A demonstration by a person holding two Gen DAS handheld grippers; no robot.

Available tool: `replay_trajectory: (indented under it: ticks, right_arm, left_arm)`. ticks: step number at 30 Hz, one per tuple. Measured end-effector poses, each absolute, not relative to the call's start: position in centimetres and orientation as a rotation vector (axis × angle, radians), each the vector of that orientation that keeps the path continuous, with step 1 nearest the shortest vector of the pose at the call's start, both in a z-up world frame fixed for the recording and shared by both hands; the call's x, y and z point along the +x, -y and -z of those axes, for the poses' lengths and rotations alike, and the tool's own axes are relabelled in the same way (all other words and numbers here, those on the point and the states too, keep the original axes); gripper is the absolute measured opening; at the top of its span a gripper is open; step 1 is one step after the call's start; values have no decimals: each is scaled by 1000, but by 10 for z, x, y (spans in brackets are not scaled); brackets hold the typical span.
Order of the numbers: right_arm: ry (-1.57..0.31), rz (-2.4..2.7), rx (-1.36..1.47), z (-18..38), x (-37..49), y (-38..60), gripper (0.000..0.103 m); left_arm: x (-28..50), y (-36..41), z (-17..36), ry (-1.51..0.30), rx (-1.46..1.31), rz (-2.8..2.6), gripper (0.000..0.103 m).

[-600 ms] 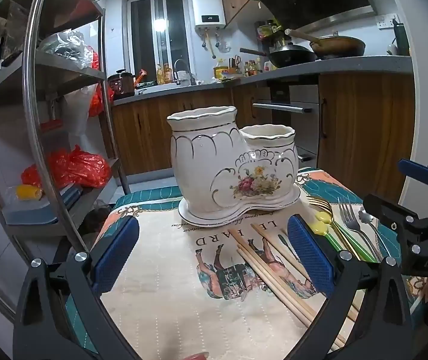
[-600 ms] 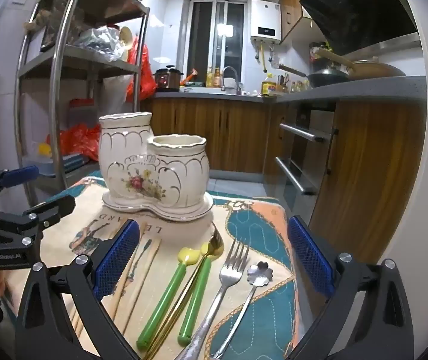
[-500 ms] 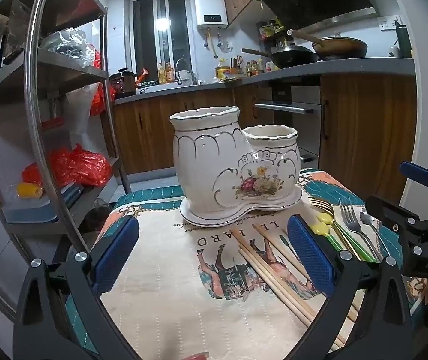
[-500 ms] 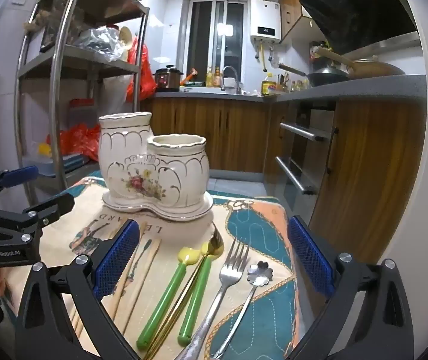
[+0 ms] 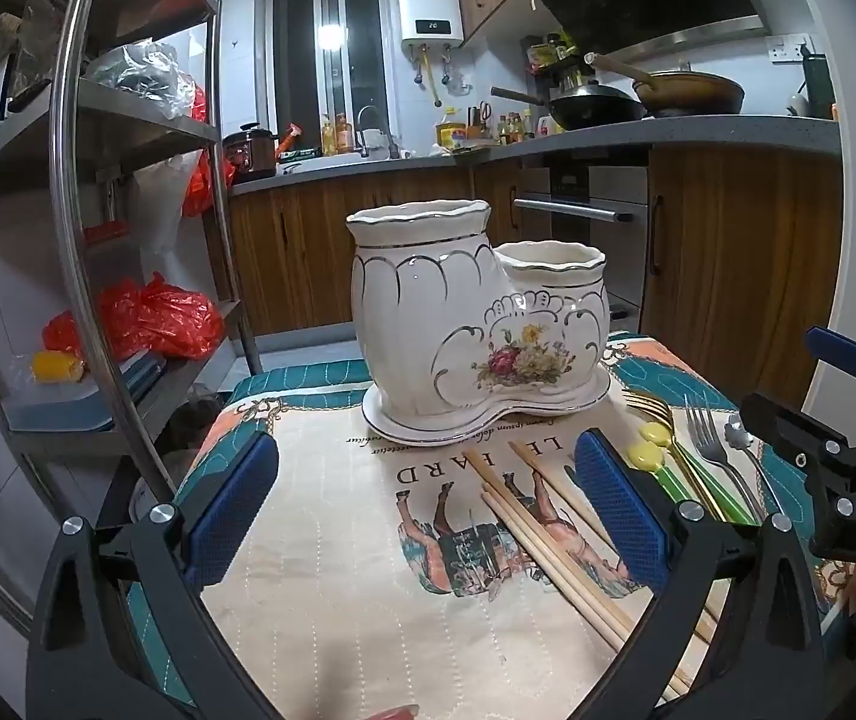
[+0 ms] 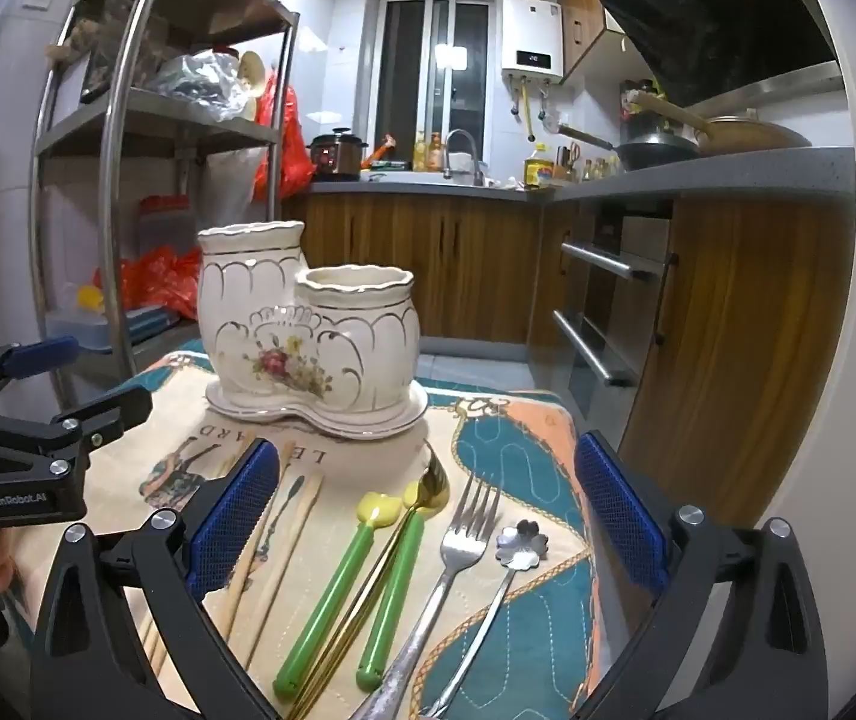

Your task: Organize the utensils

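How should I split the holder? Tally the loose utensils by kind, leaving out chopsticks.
Green plastic-handled utensils with yellow heads: 2
Gold metal utensil: 1
Silver metal fork: 1
Silver flower-shaped spoon: 1
Total: 5

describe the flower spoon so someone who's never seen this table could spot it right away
Start at the white ceramic utensil holder on the patterned cloth. In front of it utensils lie in a row; the flower spoon is the rightmost, just right of the silver fork. Its small silver bowl is petal-shaped, unlike the others.
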State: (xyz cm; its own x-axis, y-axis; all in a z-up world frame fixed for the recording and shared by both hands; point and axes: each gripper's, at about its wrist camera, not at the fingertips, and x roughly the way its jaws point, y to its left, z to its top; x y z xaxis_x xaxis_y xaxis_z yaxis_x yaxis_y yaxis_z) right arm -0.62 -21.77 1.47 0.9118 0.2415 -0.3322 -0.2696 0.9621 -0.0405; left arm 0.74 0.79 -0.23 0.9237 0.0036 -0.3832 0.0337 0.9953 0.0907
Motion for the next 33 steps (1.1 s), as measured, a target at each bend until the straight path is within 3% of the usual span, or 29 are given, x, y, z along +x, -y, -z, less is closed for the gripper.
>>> replay_trajectory:
  ticks: [33]
  right_arm:
    - [-336,-263,-89,-12,-5,216,98]
  left_arm:
    - [6,-8,1,-392,97,20,98]
